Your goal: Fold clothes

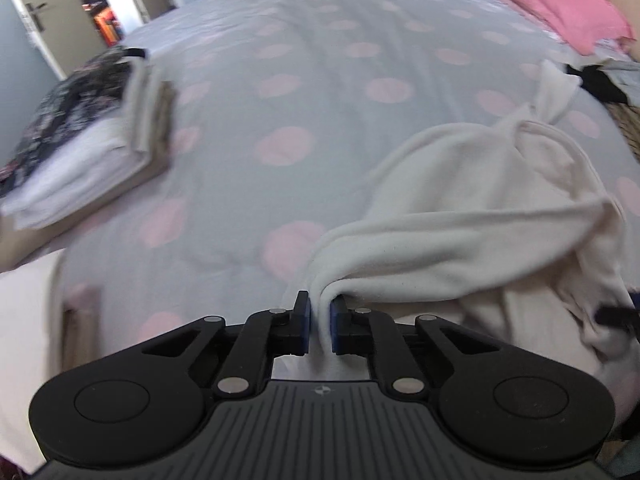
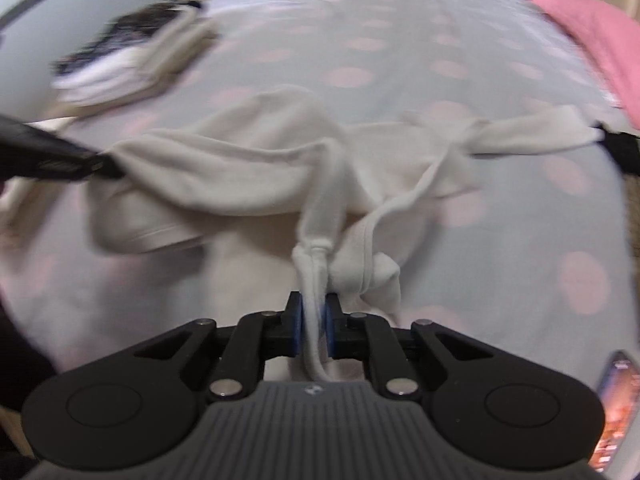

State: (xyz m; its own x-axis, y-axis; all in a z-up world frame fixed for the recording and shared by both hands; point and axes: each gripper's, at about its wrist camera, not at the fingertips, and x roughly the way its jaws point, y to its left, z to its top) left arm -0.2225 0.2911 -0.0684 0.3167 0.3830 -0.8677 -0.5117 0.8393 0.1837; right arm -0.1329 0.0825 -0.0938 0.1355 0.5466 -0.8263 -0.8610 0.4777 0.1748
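A cream fleece garment (image 1: 472, 216) lies crumpled on the grey bedspread with pink dots (image 1: 304, 92). My left gripper (image 1: 320, 312) is shut on a bunched edge of it, the cloth pinched between the blue pads. In the right wrist view the same garment (image 2: 240, 172) stretches across the bed. My right gripper (image 2: 314, 316) is shut on a thin twisted corner of it. The left gripper's black fingers (image 2: 72, 166) show at the left of that view, gripping the garment's other end. A sleeve (image 2: 532, 132) trails off to the right.
A stack of folded clothes (image 1: 100, 140) with a dark patterned piece on top sits at the bed's left side. A pink pillow (image 1: 560, 4) lies at the far right. A black item (image 1: 600, 84) and a wicker basket edge (image 1: 630, 128) are at the right. A door stands far left.
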